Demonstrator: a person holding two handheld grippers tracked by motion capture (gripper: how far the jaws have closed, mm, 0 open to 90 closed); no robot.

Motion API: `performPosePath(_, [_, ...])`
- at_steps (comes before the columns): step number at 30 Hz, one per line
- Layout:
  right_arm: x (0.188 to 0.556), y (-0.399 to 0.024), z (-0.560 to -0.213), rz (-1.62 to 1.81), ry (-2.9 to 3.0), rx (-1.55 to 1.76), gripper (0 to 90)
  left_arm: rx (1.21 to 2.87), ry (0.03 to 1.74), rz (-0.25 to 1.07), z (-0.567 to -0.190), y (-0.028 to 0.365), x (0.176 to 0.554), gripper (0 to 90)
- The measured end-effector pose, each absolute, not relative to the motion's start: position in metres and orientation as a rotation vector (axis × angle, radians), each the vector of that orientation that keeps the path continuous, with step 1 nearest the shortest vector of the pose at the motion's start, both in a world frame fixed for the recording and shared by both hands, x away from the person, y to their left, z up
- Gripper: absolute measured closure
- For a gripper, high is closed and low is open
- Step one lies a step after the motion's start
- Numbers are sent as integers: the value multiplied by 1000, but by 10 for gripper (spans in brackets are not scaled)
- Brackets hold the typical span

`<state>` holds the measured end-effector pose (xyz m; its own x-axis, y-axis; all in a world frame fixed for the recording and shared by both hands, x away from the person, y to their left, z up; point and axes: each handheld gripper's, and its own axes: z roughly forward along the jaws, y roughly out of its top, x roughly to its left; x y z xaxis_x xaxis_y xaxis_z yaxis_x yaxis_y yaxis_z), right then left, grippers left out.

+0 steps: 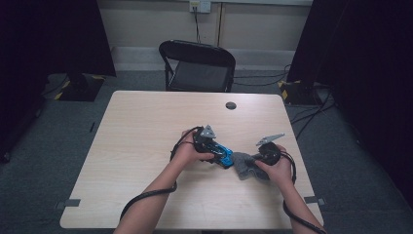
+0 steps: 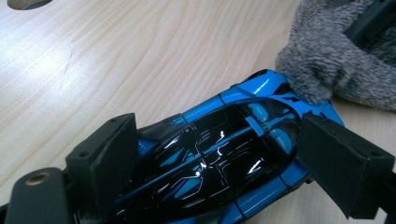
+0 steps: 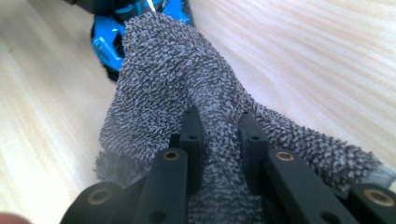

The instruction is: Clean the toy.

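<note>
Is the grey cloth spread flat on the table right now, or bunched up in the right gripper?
Bunched. The grey cloth is pinched into a fold between the right gripper jaws, its free end draped against the blue toy car.

A glossy blue-and-black toy car (image 2: 219,163) lies on the bench (image 1: 146,136); a grey fluffy cloth (image 3: 173,88) (bunched, not flat) touches its end.

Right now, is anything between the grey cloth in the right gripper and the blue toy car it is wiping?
Nothing visible. The grey cloth, pinched in the right gripper, already lies against one end of the blue toy car, which the left gripper clamps by its sides.
</note>
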<state>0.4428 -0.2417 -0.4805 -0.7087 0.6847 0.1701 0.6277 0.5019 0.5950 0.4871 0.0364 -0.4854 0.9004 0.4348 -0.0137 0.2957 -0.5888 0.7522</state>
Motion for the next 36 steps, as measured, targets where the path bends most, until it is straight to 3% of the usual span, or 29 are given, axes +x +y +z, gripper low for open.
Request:
performPosePath(18, [459,-240,-478,1000,2496,1288,760,2238,521,219,-486,37,487,129])
performPosePath(36, [414,-250,-453,1170,2531,1122,760,2243,519,213,-485,37,488,130])
